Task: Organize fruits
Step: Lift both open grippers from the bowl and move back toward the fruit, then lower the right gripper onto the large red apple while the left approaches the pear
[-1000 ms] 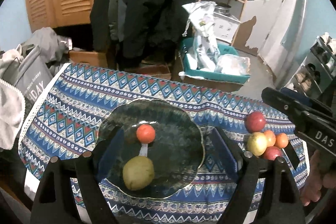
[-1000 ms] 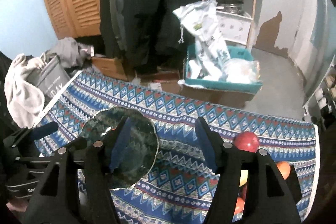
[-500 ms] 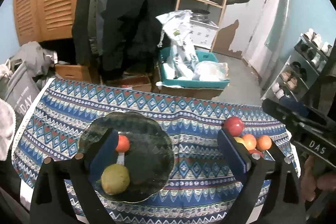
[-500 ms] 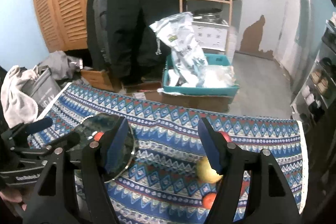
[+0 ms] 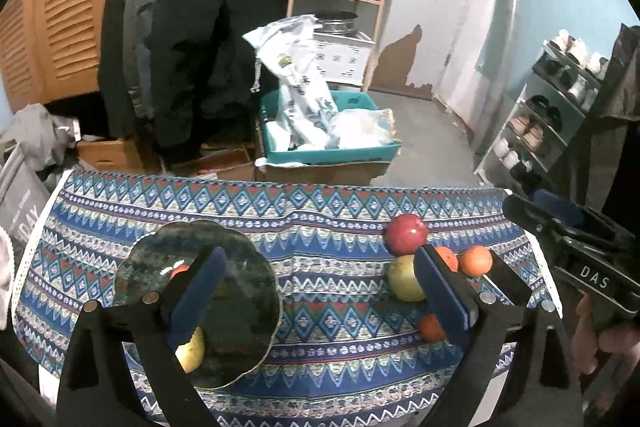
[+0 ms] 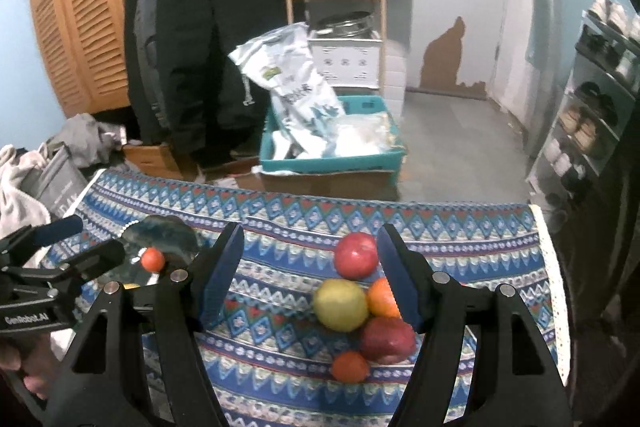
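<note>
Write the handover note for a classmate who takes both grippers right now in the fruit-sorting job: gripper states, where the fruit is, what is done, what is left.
Left gripper: open, empty, above the cloth between plate and pile.
Right gripper: open, empty, facing the pile.
Plate, on the left of the cloth: holds a small orange fruit and a yellow-green fruit.
Pile, on the right of the cloth: red apple, yellow apple, dark red apple and at least three small oranges, e.g..
Done: two fruits are on the plate.
Left: probably move the pile to the plate one by one; the yellow apple looks like the easiest next pick.
</note>
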`<control>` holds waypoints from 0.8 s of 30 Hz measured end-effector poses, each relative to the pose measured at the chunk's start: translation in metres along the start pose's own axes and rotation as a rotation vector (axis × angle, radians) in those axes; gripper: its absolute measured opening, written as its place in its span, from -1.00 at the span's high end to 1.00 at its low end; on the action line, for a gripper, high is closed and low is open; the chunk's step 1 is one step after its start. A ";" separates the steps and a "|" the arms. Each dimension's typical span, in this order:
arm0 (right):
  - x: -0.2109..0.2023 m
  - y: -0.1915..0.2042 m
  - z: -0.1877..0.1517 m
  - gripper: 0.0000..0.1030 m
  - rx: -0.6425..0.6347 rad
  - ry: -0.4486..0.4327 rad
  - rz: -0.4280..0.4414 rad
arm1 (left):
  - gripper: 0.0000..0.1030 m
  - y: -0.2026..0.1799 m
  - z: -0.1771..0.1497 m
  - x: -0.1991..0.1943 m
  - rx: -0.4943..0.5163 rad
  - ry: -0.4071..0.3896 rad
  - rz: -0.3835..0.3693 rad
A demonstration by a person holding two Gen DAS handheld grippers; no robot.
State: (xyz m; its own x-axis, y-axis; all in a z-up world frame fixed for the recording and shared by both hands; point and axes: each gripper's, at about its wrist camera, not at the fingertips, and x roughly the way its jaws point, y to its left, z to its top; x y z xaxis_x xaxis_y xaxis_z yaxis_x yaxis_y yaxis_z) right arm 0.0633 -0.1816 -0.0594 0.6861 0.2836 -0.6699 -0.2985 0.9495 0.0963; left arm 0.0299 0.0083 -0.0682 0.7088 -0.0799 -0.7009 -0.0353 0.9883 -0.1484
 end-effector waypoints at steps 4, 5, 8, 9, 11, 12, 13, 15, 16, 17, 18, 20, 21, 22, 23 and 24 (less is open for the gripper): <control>-0.003 -0.019 -0.007 -0.35 0.023 0.010 -0.021 | -0.86 -0.015 0.000 0.005 0.028 0.009 -0.016; -0.003 -0.022 -0.009 -0.35 0.028 0.013 -0.025 | -0.86 -0.019 0.000 0.007 0.033 0.015 -0.020; -0.003 -0.033 -0.013 -0.35 0.040 0.021 -0.038 | -0.86 -0.030 -0.002 0.012 0.049 0.027 -0.035; -0.003 -0.038 -0.015 -0.35 0.045 0.023 -0.043 | -0.86 -0.033 -0.002 0.014 0.055 0.031 -0.037; -0.004 -0.044 -0.018 -0.35 0.055 0.028 -0.048 | -0.86 -0.038 -0.003 0.019 0.070 0.041 -0.039; -0.003 -0.048 -0.020 -0.35 0.062 0.031 -0.049 | -0.86 -0.040 -0.004 0.021 0.077 0.047 -0.037; -0.002 -0.050 -0.021 -0.35 0.067 0.033 -0.049 | -0.86 -0.043 -0.005 0.024 0.081 0.055 -0.038; -0.001 -0.057 -0.024 -0.36 0.080 0.042 -0.054 | -0.86 -0.046 -0.007 0.028 0.086 0.065 -0.042; 0.000 -0.059 -0.026 -0.36 0.084 0.045 -0.055 | -0.86 -0.048 -0.007 0.030 0.088 0.068 -0.043; 0.001 -0.062 -0.027 -0.36 0.090 0.050 -0.056 | -0.86 -0.050 -0.008 0.033 0.091 0.073 -0.043; 0.001 -0.065 -0.029 -0.36 0.094 0.054 -0.056 | -0.86 -0.053 -0.009 0.036 0.095 0.078 -0.043; 0.004 -0.071 -0.033 -0.36 0.105 0.063 -0.056 | -0.86 -0.056 -0.011 0.042 0.100 0.087 -0.046; 0.006 -0.074 -0.034 -0.36 0.110 0.069 -0.056 | -0.86 -0.057 -0.012 0.046 0.101 0.095 -0.046; 0.007 -0.075 -0.035 -0.36 0.115 0.074 -0.055 | -0.86 -0.058 -0.013 0.049 0.102 0.105 -0.048; 0.010 -0.078 -0.036 -0.36 0.124 0.080 -0.051 | -0.86 -0.060 -0.015 0.054 0.103 0.119 -0.053; 0.011 -0.081 -0.038 -0.36 0.133 0.085 -0.048 | -0.86 -0.061 -0.016 0.058 0.103 0.128 -0.057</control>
State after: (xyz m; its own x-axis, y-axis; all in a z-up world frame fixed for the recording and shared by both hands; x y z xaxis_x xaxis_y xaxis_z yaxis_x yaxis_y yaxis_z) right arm 0.0697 -0.2601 -0.1031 0.6373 0.2306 -0.7353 -0.1726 0.9726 0.1554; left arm 0.0618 -0.0586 -0.1104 0.6117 -0.1454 -0.7776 0.0797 0.9893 -0.1223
